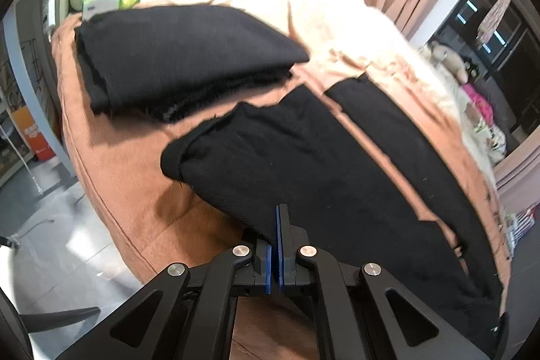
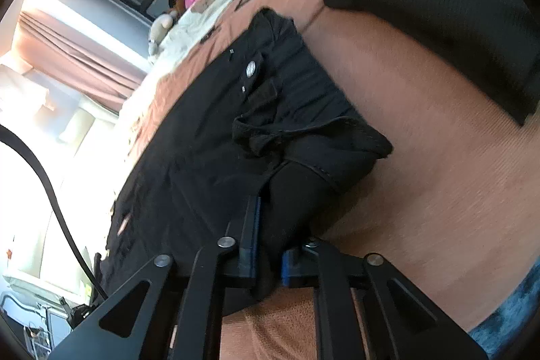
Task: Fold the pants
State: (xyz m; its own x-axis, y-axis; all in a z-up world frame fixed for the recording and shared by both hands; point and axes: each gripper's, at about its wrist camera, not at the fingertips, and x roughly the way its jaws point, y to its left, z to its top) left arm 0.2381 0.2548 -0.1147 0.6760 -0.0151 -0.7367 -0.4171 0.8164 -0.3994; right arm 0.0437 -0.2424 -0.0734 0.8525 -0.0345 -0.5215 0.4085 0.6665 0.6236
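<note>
While both ends are held: advice for the fold in hand.

Pants (image 1: 337,157): black, spread lengthwise on the orange-brown bedspread (image 1: 128,177), legs apart with a strip of cover showing between them; waistband with metal button (image 2: 250,69) seen in the right wrist view.

Left gripper (image 1: 277,225): clamped on the near edge of a pant leg, blue pads pressed together with cloth between.

Right gripper (image 2: 270,225): closed around a thick bunch of fabric at the waist end; jaws stand slightly apart because of the bulk.

Folded pile (image 1: 182,56): dark garments stacked further up the bed, just beyond the leg hems, not touching them as far as can be told.

Step, as judged: first lengthwise fold, bringing one leg over the other.

How to do well: lift both ends together, level, keeping light tension so the leg does not sag; carry across low; align side seams and hems before letting go.

Risk: bunched waist cloth slipping or creasing; smooth first if possible.
</note>
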